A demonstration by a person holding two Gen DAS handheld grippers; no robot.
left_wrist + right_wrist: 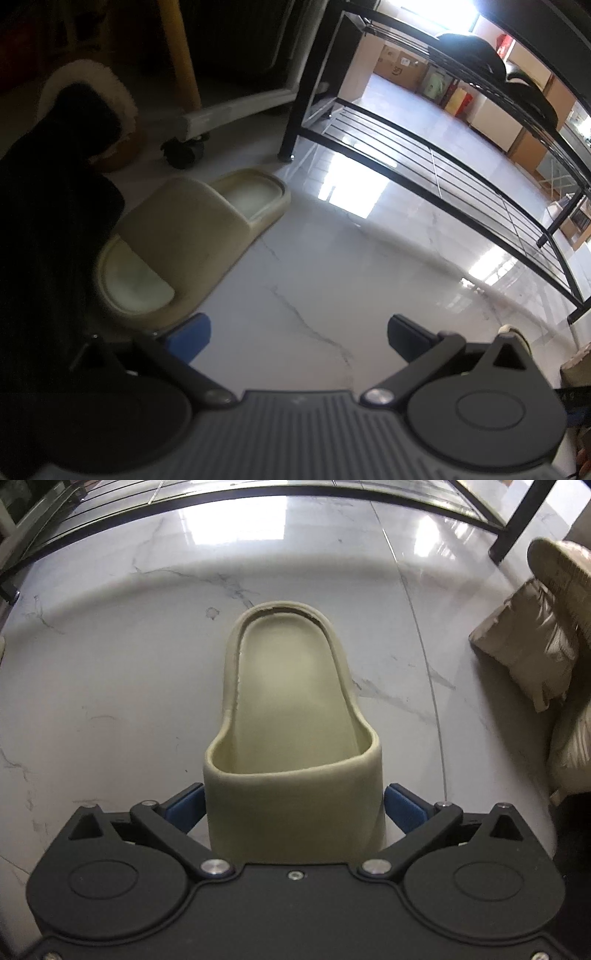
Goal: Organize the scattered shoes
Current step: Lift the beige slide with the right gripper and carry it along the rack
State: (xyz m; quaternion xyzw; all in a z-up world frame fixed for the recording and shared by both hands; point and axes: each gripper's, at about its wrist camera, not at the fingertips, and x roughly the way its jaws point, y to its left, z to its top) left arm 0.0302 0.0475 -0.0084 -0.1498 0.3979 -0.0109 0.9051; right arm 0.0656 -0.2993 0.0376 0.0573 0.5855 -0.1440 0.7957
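Observation:
A beige slide sandal [192, 236] lies on the white marble floor, left of and just ahead of my left gripper [295, 338], which is open and empty over bare floor. Its mate, a second beige slide [291, 716], sits between the fingers of my right gripper [293, 805]. The blue pads [400, 806] press on both sides of the strap, so the gripper is shut on it. A black shoe rack [424, 158] stands at the right of the left wrist view, with dark shoes [476, 51] on an upper shelf.
A fur-lined brown slipper [88, 110] lies far left, partly behind a dark shape. A wheeled cart [221, 110] with a yellow post stands behind the sandal. Tan quilted boots [546, 664] lie right of the held slide. The rack's bottom rail [258, 494] runs across ahead.

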